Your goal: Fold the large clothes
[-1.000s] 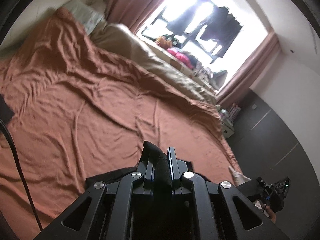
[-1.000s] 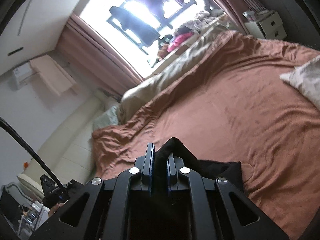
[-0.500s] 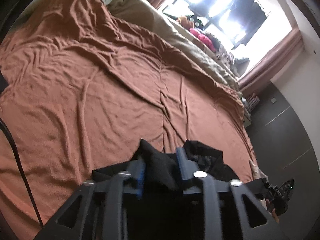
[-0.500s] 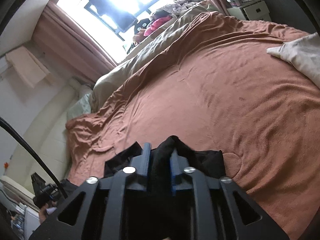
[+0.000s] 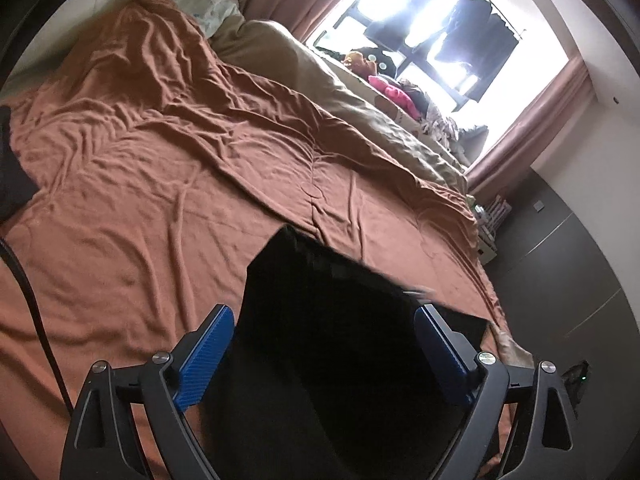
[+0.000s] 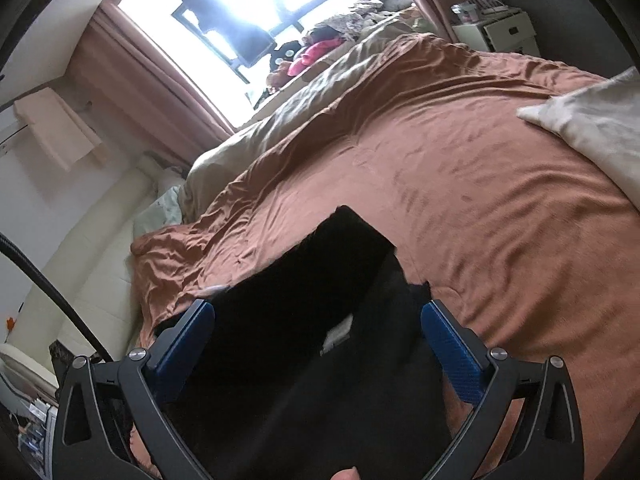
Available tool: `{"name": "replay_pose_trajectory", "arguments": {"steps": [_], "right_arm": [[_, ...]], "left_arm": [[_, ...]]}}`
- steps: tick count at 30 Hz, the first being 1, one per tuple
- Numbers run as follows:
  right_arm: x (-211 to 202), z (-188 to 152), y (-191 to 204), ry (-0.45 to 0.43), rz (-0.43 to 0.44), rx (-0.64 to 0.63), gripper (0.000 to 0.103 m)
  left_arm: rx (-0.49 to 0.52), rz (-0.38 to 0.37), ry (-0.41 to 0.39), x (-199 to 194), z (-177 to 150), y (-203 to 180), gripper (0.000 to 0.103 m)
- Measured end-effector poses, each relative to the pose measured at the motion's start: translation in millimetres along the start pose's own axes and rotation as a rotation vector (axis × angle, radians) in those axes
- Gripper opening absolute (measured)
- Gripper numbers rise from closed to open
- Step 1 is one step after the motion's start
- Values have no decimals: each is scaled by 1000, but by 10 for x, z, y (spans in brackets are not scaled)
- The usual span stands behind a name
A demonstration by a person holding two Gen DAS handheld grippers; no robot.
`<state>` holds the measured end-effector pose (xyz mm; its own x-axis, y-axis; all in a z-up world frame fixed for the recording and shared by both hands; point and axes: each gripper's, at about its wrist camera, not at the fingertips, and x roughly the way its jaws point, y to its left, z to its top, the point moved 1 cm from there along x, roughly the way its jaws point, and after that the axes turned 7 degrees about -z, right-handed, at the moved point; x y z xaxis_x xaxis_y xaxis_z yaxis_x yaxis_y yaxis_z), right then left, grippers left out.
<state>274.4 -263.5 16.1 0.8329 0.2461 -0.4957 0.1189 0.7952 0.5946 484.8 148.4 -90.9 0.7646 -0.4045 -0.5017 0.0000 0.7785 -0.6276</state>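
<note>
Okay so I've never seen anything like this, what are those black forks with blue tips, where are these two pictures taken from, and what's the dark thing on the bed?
No robot here: a person holds a two-finger gripper in each hand, and each carries a wide-angle camera looking along its fingers. One picture comes from the left gripper, the other from the right gripper. The blue tips are the gripping pads. The dark thing is a black garment lying on a rust-brown bedspread; folding it is the job. Both grippers' jaws are opening, the cloth lies between them, and the pads press on nothing. A beige duvet lies by the window.
</note>
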Motion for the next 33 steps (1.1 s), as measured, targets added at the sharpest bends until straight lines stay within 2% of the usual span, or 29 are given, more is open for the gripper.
{"name": "replay_pose_trajectory", "arguments": {"steps": [3,7,9,12,15,20,21,23,24,25,26,28,30,31,33], "right_arm": [[-76,-91,-70,18,-15,-2,103],[-129,-177,-143,49,-103,-19,103],[-183,-256,-204,66,-119,-14,103],[-260,-360,-245,85,-139,-16,103],[-306,-492,-325,111,-161,-27,95],[-259,-691,-405,181,-185,-23,61],[-254,-717,-415,190,-180,-19,57],[-257,-746,-400,194,-158,-22,37],[-264,-745,-371,189,-142,-34,31],[-278,-732,-324,176,-146,-58,28],[-291,-710,-273,165,-161,-87,22],[-297,-689,-271,151,-160,-91,17],[-308,-643,-310,129,-159,-71,11],[-309,-613,-330,119,-170,-64,5],[-298,-589,-373,107,-199,-45,5]], "left_arm": [[-3,23,9,-116,-129,65,92],[-13,47,40,-191,-351,188,92],[-25,50,60,-218,-494,269,92],[-43,63,87,-249,-694,395,86],[-72,76,116,-256,-898,519,77],[-79,107,174,-199,-1193,621,68],[-78,117,190,-178,-1256,643,63],[-81,123,219,-141,-1340,669,52],[-80,115,234,-117,-1380,667,40],[-72,114,242,-102,-1402,646,31],[-52,129,246,-88,-1412,617,28],[-16,148,238,-79,-1393,558,10],[-17,150,219,-78,-1325,540,6],[-22,148,216,-70,-1299,540,6],[-28,155,220,-44,-1249,556,6]]}}
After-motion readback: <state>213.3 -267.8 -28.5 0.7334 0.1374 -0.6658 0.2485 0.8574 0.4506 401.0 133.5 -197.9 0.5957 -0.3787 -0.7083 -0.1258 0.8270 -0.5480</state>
